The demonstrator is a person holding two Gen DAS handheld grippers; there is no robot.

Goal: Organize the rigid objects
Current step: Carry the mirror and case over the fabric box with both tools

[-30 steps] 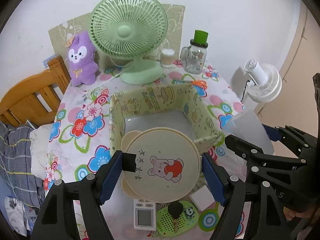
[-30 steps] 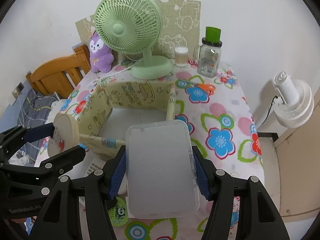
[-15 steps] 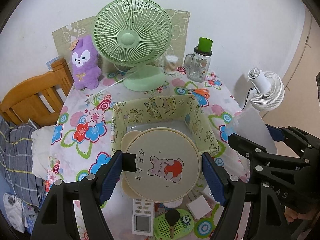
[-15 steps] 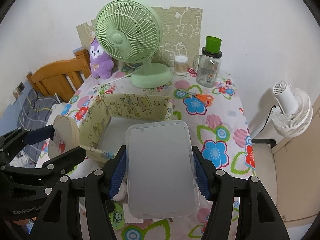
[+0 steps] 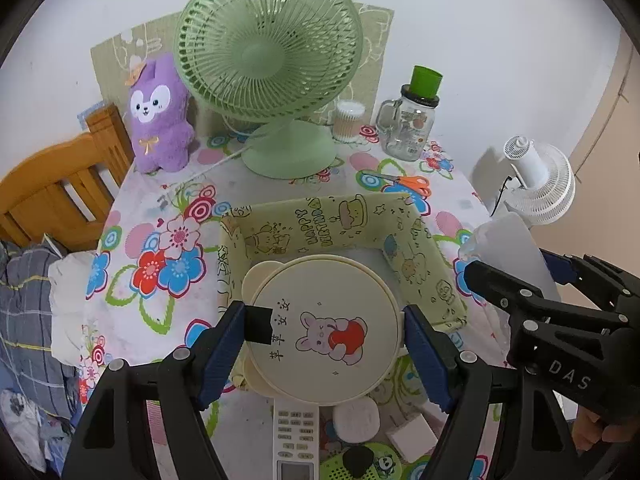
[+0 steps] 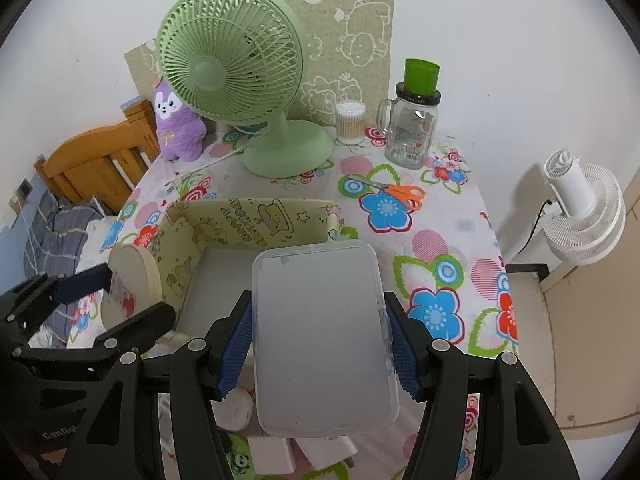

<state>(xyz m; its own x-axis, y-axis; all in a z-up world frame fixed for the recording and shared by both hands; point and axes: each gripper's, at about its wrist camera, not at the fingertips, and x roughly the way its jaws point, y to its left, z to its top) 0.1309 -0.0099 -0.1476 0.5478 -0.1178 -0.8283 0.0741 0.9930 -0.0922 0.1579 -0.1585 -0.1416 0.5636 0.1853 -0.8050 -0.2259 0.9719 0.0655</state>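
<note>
My left gripper [image 5: 324, 344] is shut on a round cream box with a rabbit picture [image 5: 326, 326], held above the near edge of the yellow-green fabric bin [image 5: 320, 226]. My right gripper [image 6: 320, 344] is shut on a clear flat plastic case [image 6: 322, 340], held above the bin's right near side [image 6: 248, 224]. The round box also shows edge-on in the right wrist view [image 6: 132, 284]. The plastic case shows at the right in the left wrist view [image 5: 508, 248]. The bin looks empty inside.
A green desk fan [image 5: 272, 60], purple plush [image 5: 160, 116], cotton-swab jar [image 5: 348, 120], glass mug jar [image 5: 412, 120] and orange scissors [image 6: 400, 194] stand behind the bin. A remote [image 5: 296, 436], white blocks [image 5: 412, 436] and green item [image 5: 360, 464] lie below the grippers. A white fan [image 6: 580, 208] is at right.
Both grippers have risen and drawn back with their loads. The table, fan and bin now sit lower and farther in view. Grips are unchanged.
</note>
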